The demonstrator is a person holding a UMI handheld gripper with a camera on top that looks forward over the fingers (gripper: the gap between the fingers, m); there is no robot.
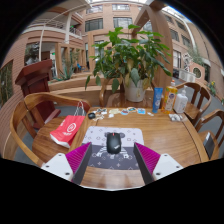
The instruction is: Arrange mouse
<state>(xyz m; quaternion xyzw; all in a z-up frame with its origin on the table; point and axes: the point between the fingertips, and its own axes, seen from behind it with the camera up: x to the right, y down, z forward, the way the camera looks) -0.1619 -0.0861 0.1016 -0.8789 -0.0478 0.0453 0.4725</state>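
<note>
just one mouse (114, 143), seemingly between jaws

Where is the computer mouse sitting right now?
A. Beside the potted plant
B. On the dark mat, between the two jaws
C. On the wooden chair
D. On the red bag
B: the mouse rests on the dark mat on the table, between the open jaws of the gripper, with gaps at both sides; the red bag lies off to one side.

Even, soft daylight, seemingly from the open courtyard beyond; strong fisheye bending at edges, faint shadows.
</note>
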